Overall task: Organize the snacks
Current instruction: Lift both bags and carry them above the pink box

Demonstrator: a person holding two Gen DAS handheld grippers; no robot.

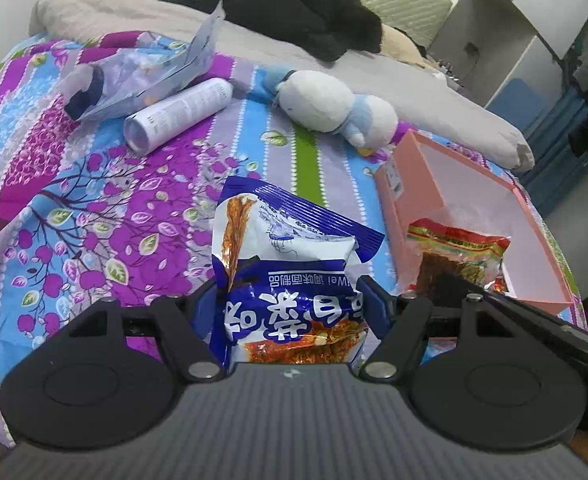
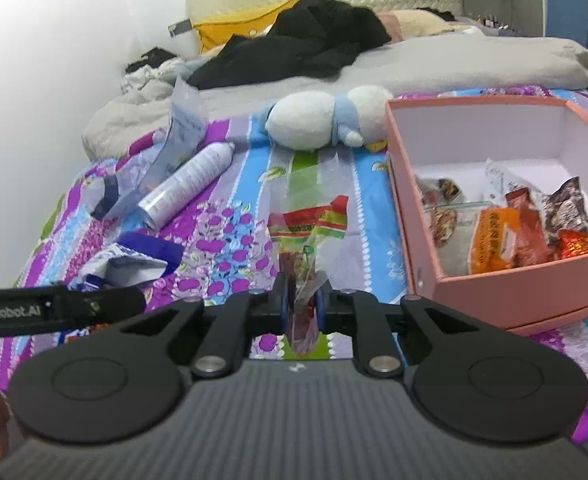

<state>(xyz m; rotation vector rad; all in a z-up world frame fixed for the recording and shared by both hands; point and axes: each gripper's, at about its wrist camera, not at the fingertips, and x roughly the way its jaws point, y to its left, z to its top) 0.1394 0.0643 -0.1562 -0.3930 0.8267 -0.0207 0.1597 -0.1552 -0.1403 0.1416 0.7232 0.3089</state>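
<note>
The pink box already holds several snacks; 2 more are in hand, both left of the box and not yet in it; the left gripper clamps a blue-white packet, the right gripper pinches a red-green packet; both remain to be boxed.

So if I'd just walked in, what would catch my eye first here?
Probably the two black grippers, each clamped on a snack: the left gripper holds a blue-and-white bag, the right gripper pinches a clear red-labelled packet. To the right sits an open pink box already holding several snacks, all on a loud purple-and-blue floral bedsheet. Behind them lies a white plush toy.
</note>
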